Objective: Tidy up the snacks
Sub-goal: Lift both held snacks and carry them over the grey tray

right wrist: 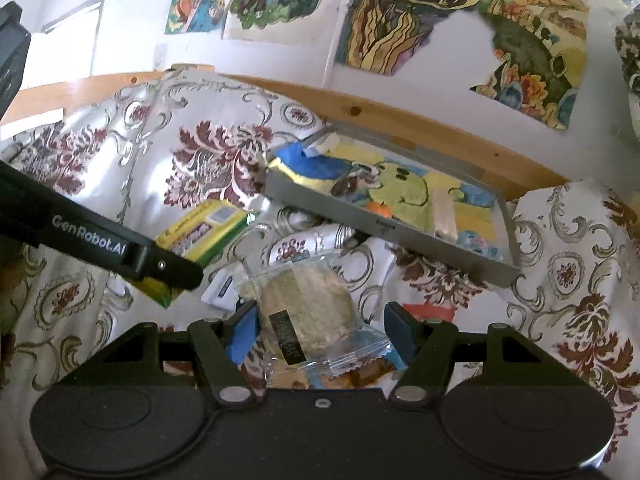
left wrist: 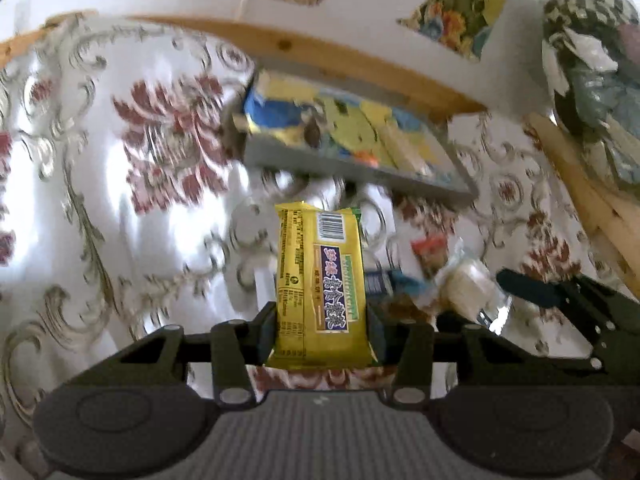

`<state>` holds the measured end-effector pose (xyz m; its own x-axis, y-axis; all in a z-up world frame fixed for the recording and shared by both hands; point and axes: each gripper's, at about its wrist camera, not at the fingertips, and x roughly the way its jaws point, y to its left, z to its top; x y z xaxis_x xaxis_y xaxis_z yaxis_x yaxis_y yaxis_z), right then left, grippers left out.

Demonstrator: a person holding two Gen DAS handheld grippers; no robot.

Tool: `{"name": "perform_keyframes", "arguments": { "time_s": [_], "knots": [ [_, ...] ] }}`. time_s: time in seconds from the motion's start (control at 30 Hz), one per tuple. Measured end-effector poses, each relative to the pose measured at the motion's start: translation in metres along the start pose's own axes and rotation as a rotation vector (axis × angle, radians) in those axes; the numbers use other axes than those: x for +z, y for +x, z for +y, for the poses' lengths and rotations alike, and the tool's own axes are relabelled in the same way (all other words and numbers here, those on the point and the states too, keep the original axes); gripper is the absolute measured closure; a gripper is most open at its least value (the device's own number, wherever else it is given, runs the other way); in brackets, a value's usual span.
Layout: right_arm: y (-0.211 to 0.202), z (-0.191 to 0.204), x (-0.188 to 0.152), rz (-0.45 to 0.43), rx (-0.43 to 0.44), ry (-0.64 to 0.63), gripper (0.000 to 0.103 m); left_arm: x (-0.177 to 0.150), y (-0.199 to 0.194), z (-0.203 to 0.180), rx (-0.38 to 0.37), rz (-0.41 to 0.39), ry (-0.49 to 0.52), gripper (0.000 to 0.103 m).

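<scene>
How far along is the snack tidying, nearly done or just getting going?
Early, it seems. The grey tray already holds a pale wrapped bar. The left gripper is shut on a yellow snack packet, apparently headed for the tray. The right gripper is open around a clear-wrapped round cracker, not yet gripped. A few more packets lie loose on the floral cloth.

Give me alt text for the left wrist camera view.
The left claw is shut on a yellow snack packet, held above a floral cloth. A grey tray lies ahead; the right claw shows at right.
</scene>
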<state>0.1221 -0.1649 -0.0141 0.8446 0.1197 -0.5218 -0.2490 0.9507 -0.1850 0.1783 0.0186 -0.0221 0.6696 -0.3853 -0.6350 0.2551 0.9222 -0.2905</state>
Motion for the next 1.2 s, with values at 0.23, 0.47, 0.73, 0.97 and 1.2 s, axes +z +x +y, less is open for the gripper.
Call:
{"name": "perform_keyframes", "arguments": {
  "time_s": [0.23, 0.47, 0.73, 0.97, 1.2],
  "knots": [
    [0.012, -0.021, 0.023, -0.048, 0.001, -0.018, 0.034, 0.039, 0.006, -0.004, 0.016, -0.095, -0.017, 0.053],
    [0.041, -0.059, 0.043, -0.124, -0.045, -0.052, 0.034, 0.079, 0.039, -0.019, 0.031, -0.137, -0.049, 0.053],
    [0.083, -0.109, 0.055, -0.172, -0.117, 0.011, 0.034, 0.121, 0.095, -0.042, 0.030, -0.130, -0.046, 0.053],
    [0.128, -0.150, 0.063, -0.170, -0.191, 0.107, 0.034, 0.156, 0.141, -0.065, 0.024, -0.102, -0.018, 0.053],
    [0.155, -0.184, 0.057, -0.122, -0.224, 0.221, 0.034, 0.169, 0.180, -0.089, 0.030, -0.066, -0.010, 0.053]
  ]
}}
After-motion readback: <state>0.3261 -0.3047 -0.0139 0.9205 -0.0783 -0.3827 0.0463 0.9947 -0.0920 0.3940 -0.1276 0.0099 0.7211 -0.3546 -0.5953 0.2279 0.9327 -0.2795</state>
